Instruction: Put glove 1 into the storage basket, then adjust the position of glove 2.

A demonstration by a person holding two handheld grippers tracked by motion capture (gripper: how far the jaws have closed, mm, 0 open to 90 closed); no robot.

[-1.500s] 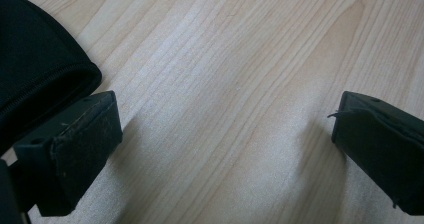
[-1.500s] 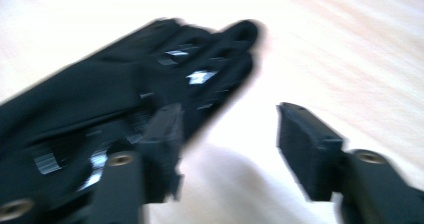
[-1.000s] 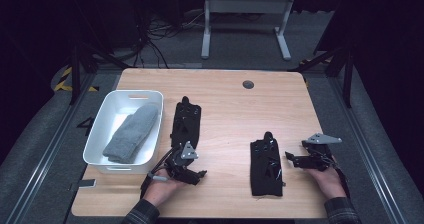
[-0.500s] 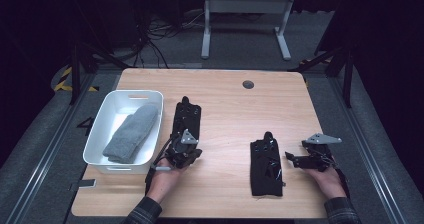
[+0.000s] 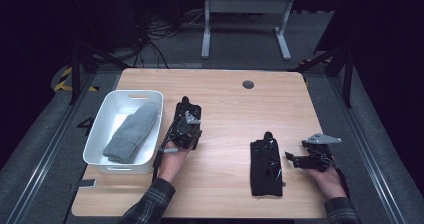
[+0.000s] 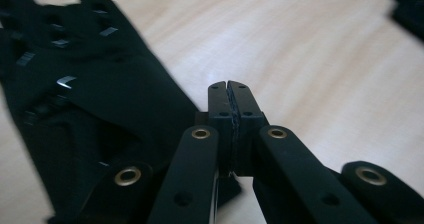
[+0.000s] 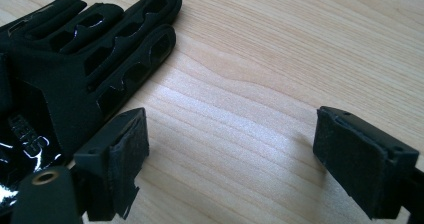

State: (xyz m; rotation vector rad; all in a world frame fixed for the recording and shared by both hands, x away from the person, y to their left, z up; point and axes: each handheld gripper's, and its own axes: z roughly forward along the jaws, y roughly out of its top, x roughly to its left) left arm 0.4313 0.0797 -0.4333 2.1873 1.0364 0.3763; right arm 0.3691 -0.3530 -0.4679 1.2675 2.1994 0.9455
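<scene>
Two black gloves lie on the wooden table [image 5: 225, 104]. The left glove [image 5: 184, 109] [image 6: 100, 94] lies beside the white bin, fingers pointing away. My left gripper [image 5: 190, 134] [image 6: 229, 91] rests over its near half with the jaws pressed together, and the glove's edge meets the closed pads. The right glove [image 5: 265, 164] [image 7: 75, 59] lies flat toward the front right. My right gripper [image 5: 294, 159] [image 7: 230, 144] stands open just to its right, low over bare wood, with nothing between its pads [image 7: 125, 154].
A white bin [image 5: 100, 134] at the table's left holds a folded grey cloth [image 5: 132, 131]. A round cable hole [image 5: 248, 84] sits near the far edge. Dark floor and a desk frame [image 5: 245, 14] lie beyond the table.
My left gripper moved forward from the front edge onto the left glove and its jaws closed. The right gripper and right glove stayed put.
</scene>
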